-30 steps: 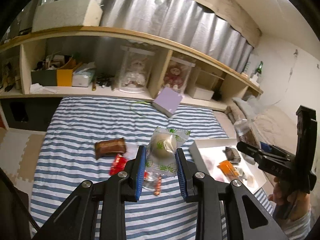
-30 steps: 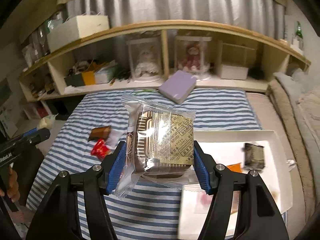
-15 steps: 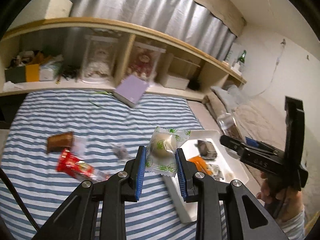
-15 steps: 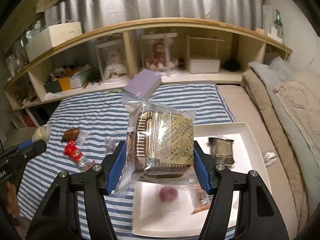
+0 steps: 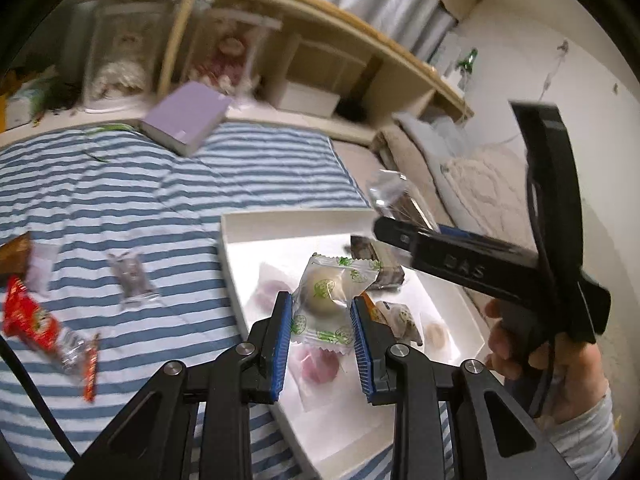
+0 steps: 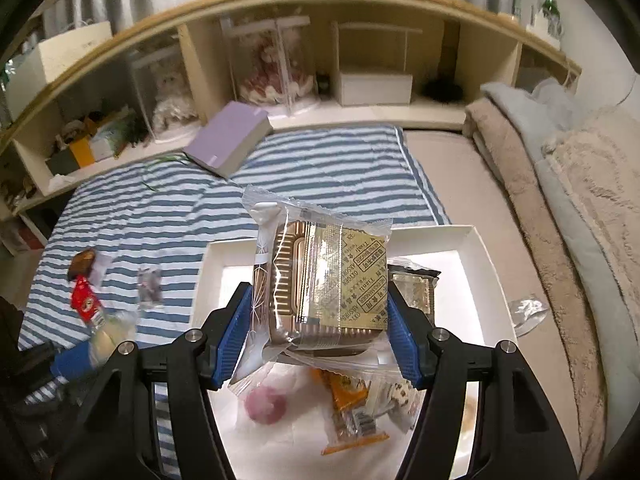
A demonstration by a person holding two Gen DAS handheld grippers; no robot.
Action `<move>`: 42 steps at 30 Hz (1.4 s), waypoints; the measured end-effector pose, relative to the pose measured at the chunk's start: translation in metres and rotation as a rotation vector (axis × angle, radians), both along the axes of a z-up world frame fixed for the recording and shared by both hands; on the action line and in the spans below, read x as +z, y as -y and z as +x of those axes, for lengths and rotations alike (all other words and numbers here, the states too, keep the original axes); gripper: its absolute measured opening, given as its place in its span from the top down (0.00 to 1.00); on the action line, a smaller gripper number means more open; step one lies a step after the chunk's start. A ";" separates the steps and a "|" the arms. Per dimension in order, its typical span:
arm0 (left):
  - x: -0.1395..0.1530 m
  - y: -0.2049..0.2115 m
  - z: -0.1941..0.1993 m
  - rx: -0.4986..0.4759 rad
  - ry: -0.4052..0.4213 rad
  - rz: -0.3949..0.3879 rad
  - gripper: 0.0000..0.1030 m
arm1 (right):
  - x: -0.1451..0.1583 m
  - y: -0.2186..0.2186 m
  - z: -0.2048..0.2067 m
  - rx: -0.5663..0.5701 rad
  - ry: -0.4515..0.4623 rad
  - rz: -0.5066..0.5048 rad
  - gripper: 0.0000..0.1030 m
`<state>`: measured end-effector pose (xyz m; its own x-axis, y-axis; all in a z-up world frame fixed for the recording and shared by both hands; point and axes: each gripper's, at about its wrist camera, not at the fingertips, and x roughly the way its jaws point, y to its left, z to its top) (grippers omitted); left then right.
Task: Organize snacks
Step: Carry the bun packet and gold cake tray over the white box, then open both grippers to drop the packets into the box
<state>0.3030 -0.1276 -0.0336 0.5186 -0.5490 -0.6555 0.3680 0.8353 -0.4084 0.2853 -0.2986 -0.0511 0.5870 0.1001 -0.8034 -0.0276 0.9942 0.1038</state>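
**Two snacks held over the tray**

The left gripper (image 5: 322,320) pinches a round pale cake in a clear green-printed wrapper (image 5: 332,292). The right gripper (image 6: 320,320) clamps a gold-trayed pastry in clear plastic (image 6: 320,284). Both hang above the shallow white tray (image 6: 476,248) on the blue-striped blanket (image 5: 140,200), apparently for dropping among the snacks gathered there.

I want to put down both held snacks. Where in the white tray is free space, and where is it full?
Bare floor shows along the white tray far wall, left of the dark wrapped cake, and at its left wall near the pink sweet. The near-right part is crowded: orange packet and small wrapped sweets overlap there.
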 end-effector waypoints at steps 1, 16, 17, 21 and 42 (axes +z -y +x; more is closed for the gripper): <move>-0.005 0.007 0.012 -0.007 -0.005 0.014 0.72 | -0.006 0.002 0.006 0.000 -0.017 0.004 0.37; -0.055 0.051 0.105 0.002 -0.027 0.111 0.72 | -0.083 0.018 0.064 -0.044 -0.195 0.175 0.32; -0.056 0.052 0.106 0.002 -0.024 0.113 0.72 | -0.084 0.020 0.065 -0.056 -0.198 0.185 0.29; -0.061 0.060 0.113 -0.002 -0.004 0.134 0.72 | -0.081 0.026 0.060 -0.066 -0.195 0.180 0.24; -0.056 0.045 0.077 -0.019 0.001 0.211 0.08 | -0.059 0.058 0.004 -0.123 -0.184 0.198 0.17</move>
<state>0.3799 -0.1726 -0.0894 0.5102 -0.4091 -0.7565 0.3851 0.8952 -0.2244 0.2897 -0.3562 -0.1101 0.4508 0.2033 -0.8692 0.1287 0.9488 0.2886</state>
